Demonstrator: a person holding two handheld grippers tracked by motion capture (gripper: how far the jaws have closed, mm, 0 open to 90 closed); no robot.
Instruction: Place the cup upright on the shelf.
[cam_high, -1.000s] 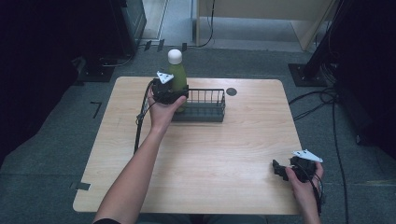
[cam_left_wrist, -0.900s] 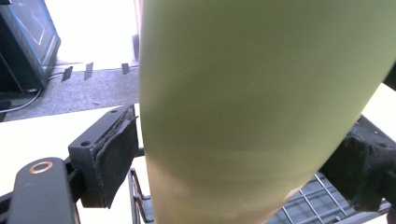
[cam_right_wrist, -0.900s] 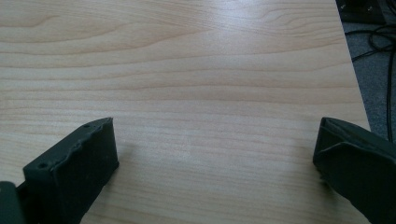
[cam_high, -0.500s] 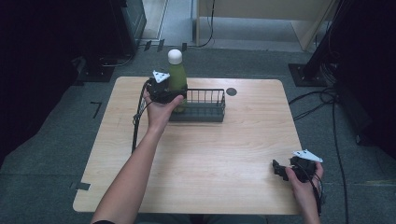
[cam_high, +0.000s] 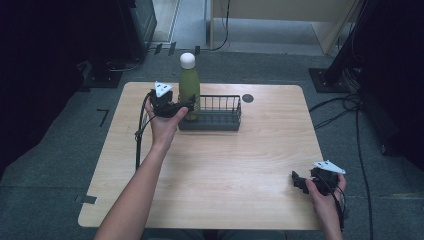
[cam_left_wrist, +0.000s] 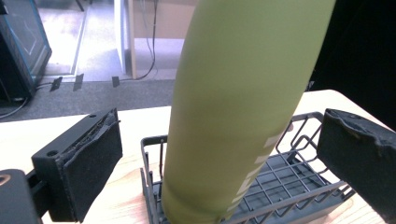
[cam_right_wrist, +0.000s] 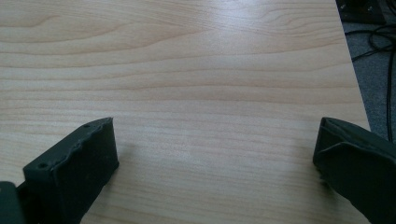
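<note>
A tall green bottle (cam_high: 189, 89) with a white cap stands upright in the left end of a black wire basket (cam_high: 220, 119) at the back of the wooden table (cam_high: 235, 165). My left gripper (cam_high: 184, 107) is at the bottle's left side, open. In the left gripper view the bottle (cam_left_wrist: 233, 107) stands between the two pads (cam_left_wrist: 91, 163) with a gap on each side, and the basket (cam_left_wrist: 285, 182) lies below. My right gripper (cam_high: 299, 182) rests open near the table's front right corner. In the right gripper view, that gripper (cam_right_wrist: 215, 172) has bare wood between its fingers.
A small black round disc (cam_high: 247, 98) sits on the table just right of the basket. Cables (cam_high: 350, 107) lie on the floor to the right of the table. A dark stand base (cam_high: 330, 80) is behind the back right corner.
My left gripper has drawn back a little to the left, away from the bottle, which stays standing in the basket. The right gripper has not moved.
</note>
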